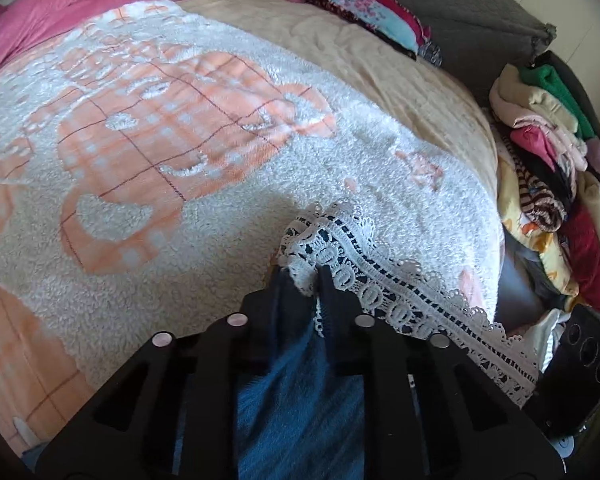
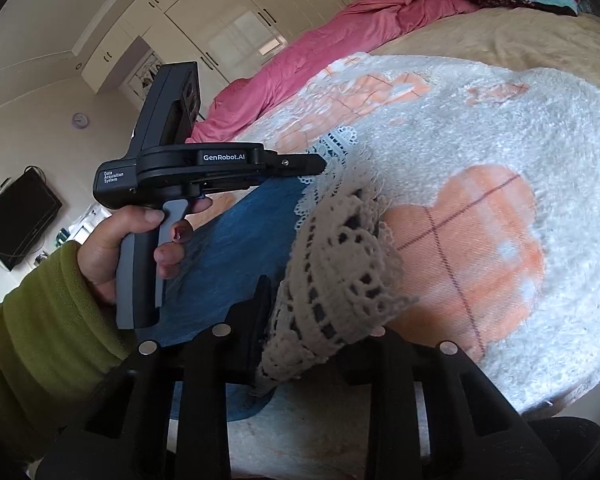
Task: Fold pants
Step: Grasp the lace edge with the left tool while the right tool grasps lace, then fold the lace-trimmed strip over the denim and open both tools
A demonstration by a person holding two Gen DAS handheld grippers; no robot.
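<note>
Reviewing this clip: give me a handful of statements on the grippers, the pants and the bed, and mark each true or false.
1. The left gripper is shut on the lace hem of the blue pants. True.
2. The right gripper hangs open, clear of the fabric. False: lace trim lies bunched between its fingers.
3. The pants are plain black with no trim. False: blue denim with white lace at the hem.
4. A white and orange fleece blanket covers the bed under the pants. True.
5. A pile of clothes sits at the bed's edge in the left wrist view. True.
6. The person's sleeve is red. False: it is olive green.
</note>
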